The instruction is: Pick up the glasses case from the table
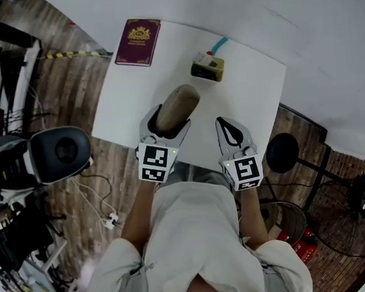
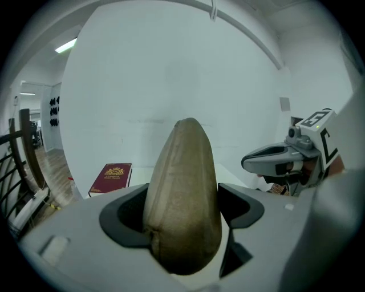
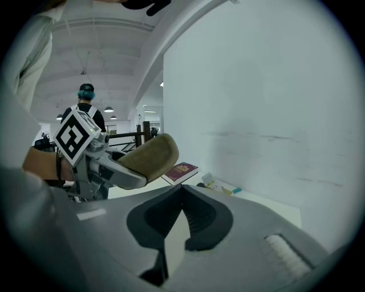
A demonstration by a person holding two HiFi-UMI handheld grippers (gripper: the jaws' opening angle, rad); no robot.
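Observation:
The glasses case (image 1: 176,106), a tan oblong pouch, is lifted above the near edge of the white table (image 1: 253,93). My left gripper (image 1: 168,121) is shut on its near end, and the case sticks out forward between the jaws. In the left gripper view the case (image 2: 185,194) fills the gap of the left gripper (image 2: 182,214), both pads against its sides. My right gripper (image 1: 230,129) hovers beside it to the right, shut, with nothing held. The right gripper view shows the right gripper's (image 3: 181,194) jaws meeting at the tip, and the case (image 3: 149,157) at left.
A maroon booklet (image 1: 138,42) lies at the table's far left corner. A small yellowish box with a teal handle (image 1: 207,67) sits at the far middle. A black seat (image 1: 61,151) stands at left, a black stool (image 1: 282,151) and a fan (image 1: 363,192) at right.

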